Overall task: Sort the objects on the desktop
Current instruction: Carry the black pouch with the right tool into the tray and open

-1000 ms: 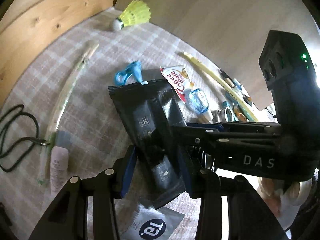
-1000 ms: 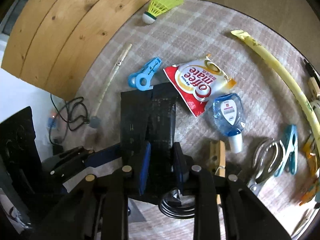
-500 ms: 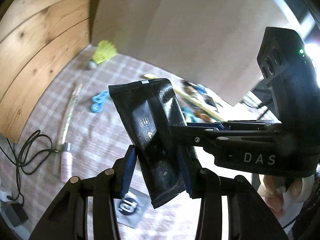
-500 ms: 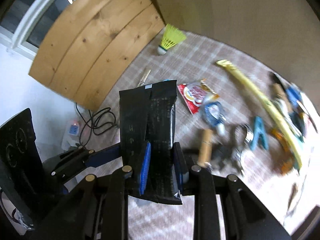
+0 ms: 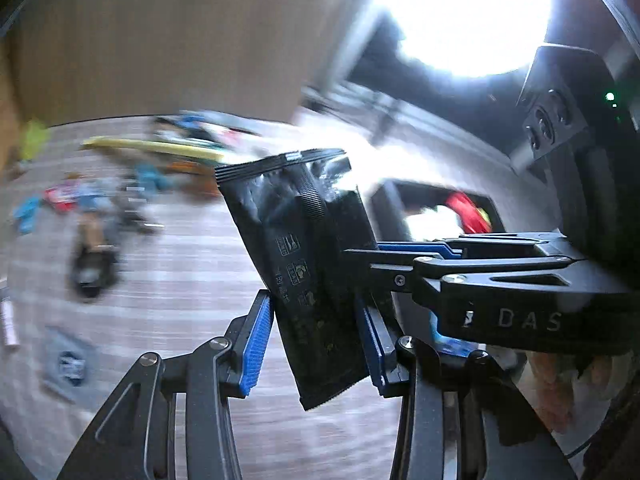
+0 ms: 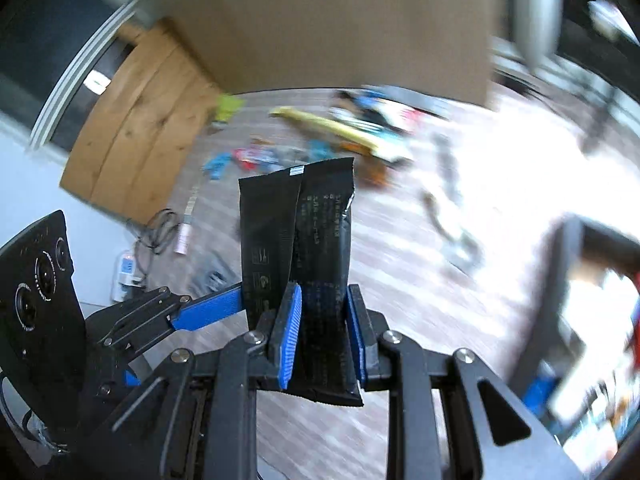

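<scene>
Now both hand-held grippers (image 5: 314, 332) (image 6: 323, 330) — clamped on black packet (image 6: 296, 236)

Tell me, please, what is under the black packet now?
Nothing supports the black packet: it hangs above the checked cloth, held by both grippers' fingers. A grey sachet shows beside it; the cloth directly behind is covered.

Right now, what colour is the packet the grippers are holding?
Black, with small pale print. The packet shows best in the right wrist view.

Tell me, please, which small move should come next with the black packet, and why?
Probably carry the black packet on toward the dark bin at the right and lower it there: both grippers' jaws clamp it in the air above the table, and the bin already holds items.
</scene>
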`<state>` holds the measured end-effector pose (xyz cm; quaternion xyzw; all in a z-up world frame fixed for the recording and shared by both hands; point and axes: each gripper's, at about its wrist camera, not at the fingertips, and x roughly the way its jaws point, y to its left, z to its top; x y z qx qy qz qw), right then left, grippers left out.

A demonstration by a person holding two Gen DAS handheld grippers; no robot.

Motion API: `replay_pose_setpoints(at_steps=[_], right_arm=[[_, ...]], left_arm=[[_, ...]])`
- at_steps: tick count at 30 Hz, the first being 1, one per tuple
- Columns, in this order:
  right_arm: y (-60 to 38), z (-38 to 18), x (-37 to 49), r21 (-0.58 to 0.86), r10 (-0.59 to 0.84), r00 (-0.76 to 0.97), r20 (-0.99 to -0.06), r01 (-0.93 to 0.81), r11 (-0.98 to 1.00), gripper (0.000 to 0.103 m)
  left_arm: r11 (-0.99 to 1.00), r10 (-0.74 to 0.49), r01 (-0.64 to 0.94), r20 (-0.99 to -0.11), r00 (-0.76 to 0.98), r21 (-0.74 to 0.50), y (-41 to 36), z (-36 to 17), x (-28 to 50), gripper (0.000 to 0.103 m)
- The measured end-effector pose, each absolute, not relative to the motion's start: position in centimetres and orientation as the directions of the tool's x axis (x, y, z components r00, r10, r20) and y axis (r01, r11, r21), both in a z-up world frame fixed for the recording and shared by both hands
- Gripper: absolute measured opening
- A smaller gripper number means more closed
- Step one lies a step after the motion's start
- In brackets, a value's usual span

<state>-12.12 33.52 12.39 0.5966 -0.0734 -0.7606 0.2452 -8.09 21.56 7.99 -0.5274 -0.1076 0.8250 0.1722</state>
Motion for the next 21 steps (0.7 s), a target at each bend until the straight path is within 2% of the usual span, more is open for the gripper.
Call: replay_pose_setpoints(at_steps=[10,17,21], right_arm=[[51.0,13.5,-6.9,0.339,-0.338,-0.27,-0.902,0.042,-0.94,0.024],[57.4,14.2,-5.2,0.313,-0.285,-0.306,-0.908,-0.046,-0.948,0.024],[59.3,14.5,-4.7,0.288,-0.256,-0.315,-0.914,-0.058,-0.956,0.024]], left_arm=[[-0.826,0.506,-0.419,-0.824,-0.256,-0.377,38.5,8.6,-7.7,0.039],[-0.789,0.516,-0.498,-0.827,-0.222,-0.359,45.0,9.3,-7.5,0.039],[-0.796,0.483,-0.519,-0.845,-0.23,-0.313,46.9,9.4,-7.7,0.042]])
